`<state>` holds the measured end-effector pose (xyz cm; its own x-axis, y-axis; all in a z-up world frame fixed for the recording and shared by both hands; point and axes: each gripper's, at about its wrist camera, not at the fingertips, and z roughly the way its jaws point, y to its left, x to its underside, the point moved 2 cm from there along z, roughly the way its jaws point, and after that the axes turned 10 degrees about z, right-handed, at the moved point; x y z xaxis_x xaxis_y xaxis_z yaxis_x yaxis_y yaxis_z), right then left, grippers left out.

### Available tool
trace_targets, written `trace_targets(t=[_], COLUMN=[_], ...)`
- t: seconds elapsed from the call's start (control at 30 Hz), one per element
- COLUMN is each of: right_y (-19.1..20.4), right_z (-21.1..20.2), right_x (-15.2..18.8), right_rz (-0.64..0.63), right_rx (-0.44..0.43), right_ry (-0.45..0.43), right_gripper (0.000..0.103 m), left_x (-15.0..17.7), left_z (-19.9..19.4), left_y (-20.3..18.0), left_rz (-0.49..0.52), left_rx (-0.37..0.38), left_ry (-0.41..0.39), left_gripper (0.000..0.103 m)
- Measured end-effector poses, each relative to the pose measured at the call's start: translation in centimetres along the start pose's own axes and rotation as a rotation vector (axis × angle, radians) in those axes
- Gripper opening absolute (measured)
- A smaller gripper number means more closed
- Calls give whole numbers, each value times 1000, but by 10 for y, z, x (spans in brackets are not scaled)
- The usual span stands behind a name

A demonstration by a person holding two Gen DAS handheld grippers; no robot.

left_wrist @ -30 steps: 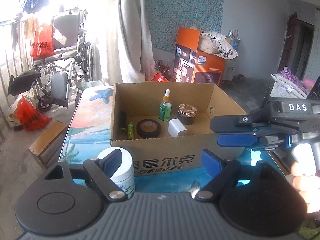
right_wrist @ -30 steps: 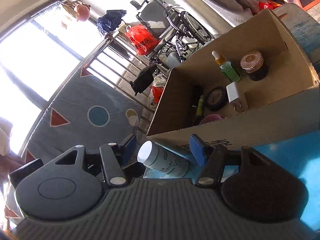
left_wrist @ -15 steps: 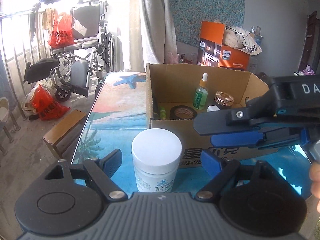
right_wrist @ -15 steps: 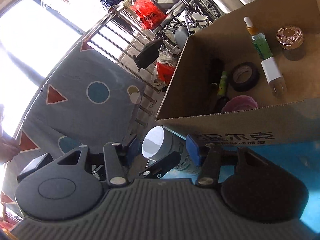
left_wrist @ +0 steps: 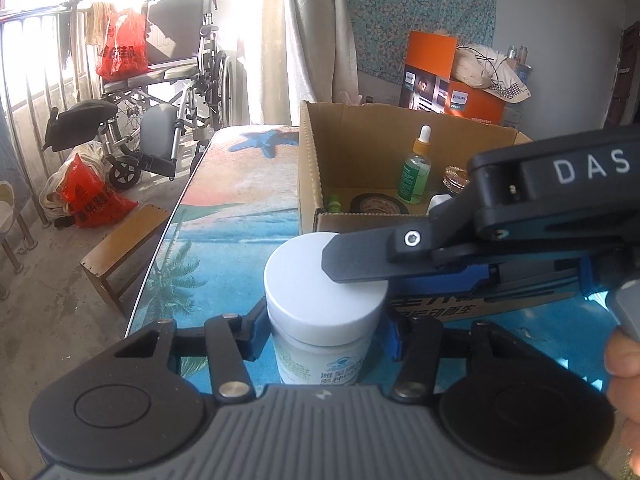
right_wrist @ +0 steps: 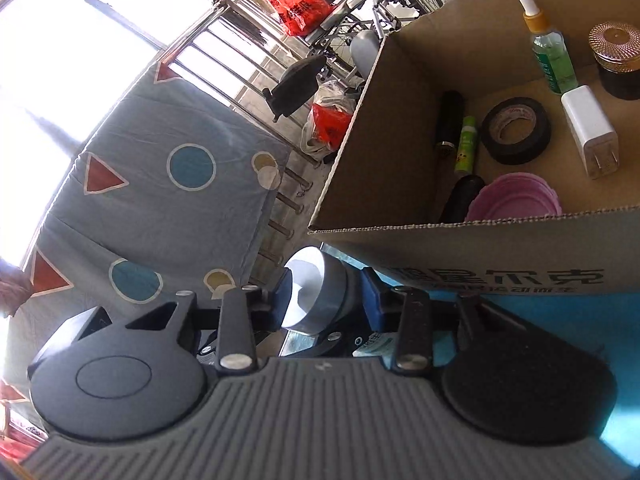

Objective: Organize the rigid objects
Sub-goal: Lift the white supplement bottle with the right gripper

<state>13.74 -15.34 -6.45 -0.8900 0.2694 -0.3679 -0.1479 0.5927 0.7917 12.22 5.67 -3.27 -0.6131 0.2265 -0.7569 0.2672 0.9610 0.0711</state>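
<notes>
A white jar (left_wrist: pixel 320 292) with a white lid stands on the table just in front of the cardboard box (left_wrist: pixel 312 184). My left gripper (left_wrist: pixel 326 336) has the jar's body between its blue pads. Its jaws are closing, and the pads sit against the jar's sides. My right gripper (left_wrist: pixel 362 276) comes in from the right, one black finger lying across the top of the lid. In the right wrist view the right gripper (right_wrist: pixel 328 300) frames the jar (right_wrist: pixel 316 292). Its jaws are closing, and I cannot see the pads pressing on the jar.
The box (right_wrist: pixel 500 248) holds a green dropper bottle (right_wrist: pixel 552 56), a black tape roll (right_wrist: pixel 516 130), a white charger (right_wrist: pixel 590 132), a gold-lidded jar (right_wrist: pixel 616 60) and a pink lid (right_wrist: pixel 516 200). A wheelchair (left_wrist: pixel 168 92) and a low wooden stool (left_wrist: pixel 124 248) stand left of the table's edge.
My left gripper sank towards the jar and its jaws narrowed around the body. My right gripper slid left over the lid, its jaws narrowing too.
</notes>
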Motion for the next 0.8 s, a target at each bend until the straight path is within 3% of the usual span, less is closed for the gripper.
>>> trace_targets(t=[0.27, 0.8], right_y=[-10, -53], right_z=[-22, -119], right_x=[7, 22], right_rz=[15, 76], right_rx=[8, 47], right_ry=[-31, -175], right_gripper=[35, 36], left_x=[-1, -14], left_z=[-7, -14], left_y=[-22, -109], left_rz=[19, 152], left_rx=[28, 145], left_ry=[3, -25], left_gripper=[54, 54])
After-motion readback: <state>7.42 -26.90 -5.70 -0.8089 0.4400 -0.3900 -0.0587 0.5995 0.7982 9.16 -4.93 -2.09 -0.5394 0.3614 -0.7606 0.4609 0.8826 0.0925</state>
